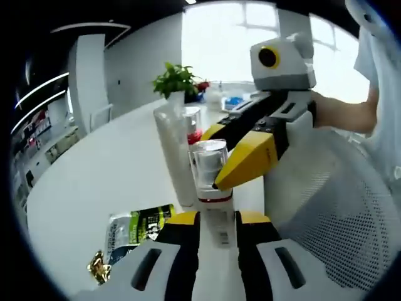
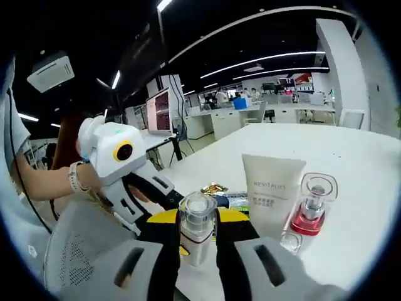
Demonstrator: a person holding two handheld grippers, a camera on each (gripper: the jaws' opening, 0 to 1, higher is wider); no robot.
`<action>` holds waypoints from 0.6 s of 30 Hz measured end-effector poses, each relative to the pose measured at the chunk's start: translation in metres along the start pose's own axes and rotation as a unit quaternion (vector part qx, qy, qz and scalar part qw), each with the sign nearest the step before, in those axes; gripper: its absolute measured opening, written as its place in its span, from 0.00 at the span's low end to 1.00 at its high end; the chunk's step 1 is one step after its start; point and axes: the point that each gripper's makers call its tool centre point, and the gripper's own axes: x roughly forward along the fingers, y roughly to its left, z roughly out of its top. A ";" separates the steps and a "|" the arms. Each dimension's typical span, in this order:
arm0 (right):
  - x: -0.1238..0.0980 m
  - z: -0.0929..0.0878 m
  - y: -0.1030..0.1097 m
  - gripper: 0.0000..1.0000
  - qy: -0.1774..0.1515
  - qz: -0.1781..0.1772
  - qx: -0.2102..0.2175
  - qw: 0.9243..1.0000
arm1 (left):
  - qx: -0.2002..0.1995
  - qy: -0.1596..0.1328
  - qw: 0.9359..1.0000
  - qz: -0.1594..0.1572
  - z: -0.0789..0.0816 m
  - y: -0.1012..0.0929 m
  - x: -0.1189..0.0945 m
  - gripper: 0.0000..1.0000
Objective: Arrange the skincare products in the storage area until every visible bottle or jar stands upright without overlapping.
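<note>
We're partway: the tube [image 2: 272,194] stands upright at centre right of the right gripper view, red bottle [image 2: 311,213] beside it, also up. Both the left gripper [image 1: 217,219] and right gripper [image 2: 197,241] are clamped on the clear-capped bottle [image 2: 197,229] at bottom centre, not yet placed.

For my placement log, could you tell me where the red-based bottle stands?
In the right gripper view, the red-based bottle stands upright on the white table, right of the cream tube.

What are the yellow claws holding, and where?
Both grippers, left and right, hold one small clear-capped bottle: left by its body, right by its cap.
</note>
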 end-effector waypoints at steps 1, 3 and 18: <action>0.002 -0.002 0.000 0.21 0.004 -0.001 -0.004 1.000 | 0.008 0.008 1.000 0.010 -0.004 0.004 0.001 0.20; 0.006 -0.006 -0.001 0.21 0.014 -0.004 -0.015 1.000 | 0.009 0.018 1.000 0.001 -0.008 0.003 0.004 0.18; 0.013 -0.033 -0.004 0.24 0.051 0.005 -0.024 0.998 | 0.032 0.056 0.998 0.010 -0.033 0.008 0.025 0.17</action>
